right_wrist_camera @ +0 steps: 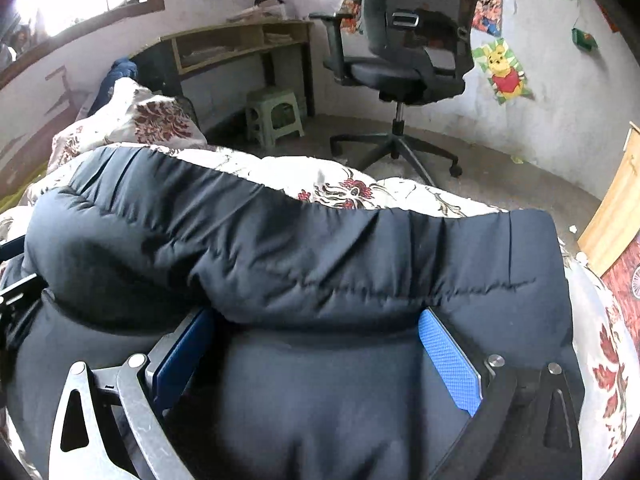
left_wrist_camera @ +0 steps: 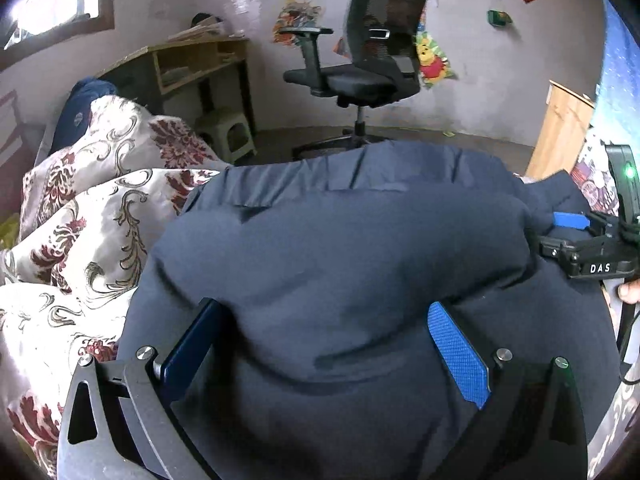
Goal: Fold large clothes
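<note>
A dark navy padded jacket (left_wrist_camera: 340, 248) lies on a floral bedspread (left_wrist_camera: 80, 220), folded over itself into a thick roll. My left gripper (left_wrist_camera: 332, 336) is open, its blue fingers (left_wrist_camera: 458, 356) wide apart on either side of the puffy fabric under the roll. My right gripper (right_wrist_camera: 320, 344) is open too, with its fingers (right_wrist_camera: 450, 364) straddling the jacket (right_wrist_camera: 280, 240) below the quilted folded edge. The right gripper (left_wrist_camera: 572, 220) also shows at the right edge of the left wrist view, against the jacket's end. At the left edge of the right wrist view is the left gripper (right_wrist_camera: 12, 276).
Beyond the bed stand a black office chair (left_wrist_camera: 360, 72), a small green stool (left_wrist_camera: 228, 132) and a wooden desk (left_wrist_camera: 192, 60) against the wall. A wooden cabinet (left_wrist_camera: 560, 132) is at the right. A hand (left_wrist_camera: 630, 292) holds the right gripper.
</note>
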A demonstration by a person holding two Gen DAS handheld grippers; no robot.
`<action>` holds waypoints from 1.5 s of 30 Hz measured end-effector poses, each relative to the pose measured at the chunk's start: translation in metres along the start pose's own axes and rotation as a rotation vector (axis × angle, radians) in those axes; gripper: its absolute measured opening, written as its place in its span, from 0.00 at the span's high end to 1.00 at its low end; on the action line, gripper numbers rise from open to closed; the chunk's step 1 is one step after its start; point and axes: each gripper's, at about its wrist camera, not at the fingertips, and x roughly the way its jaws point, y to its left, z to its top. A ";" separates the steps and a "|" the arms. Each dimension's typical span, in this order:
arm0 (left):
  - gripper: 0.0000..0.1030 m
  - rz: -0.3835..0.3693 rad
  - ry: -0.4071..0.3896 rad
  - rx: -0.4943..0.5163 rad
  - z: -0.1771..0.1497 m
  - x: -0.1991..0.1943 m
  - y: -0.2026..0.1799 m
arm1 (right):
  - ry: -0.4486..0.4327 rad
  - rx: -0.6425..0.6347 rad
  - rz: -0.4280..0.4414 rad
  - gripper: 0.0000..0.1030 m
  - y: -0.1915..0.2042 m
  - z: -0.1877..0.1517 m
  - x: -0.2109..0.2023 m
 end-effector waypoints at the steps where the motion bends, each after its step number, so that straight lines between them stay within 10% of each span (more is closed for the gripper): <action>1: 0.01 0.001 0.005 -0.011 0.002 0.003 0.003 | 0.009 -0.001 0.003 0.00 -0.001 0.002 0.003; 45: 0.01 -0.018 0.002 -0.406 -0.011 -0.017 0.120 | -0.036 -0.011 0.017 0.00 -0.009 0.007 0.019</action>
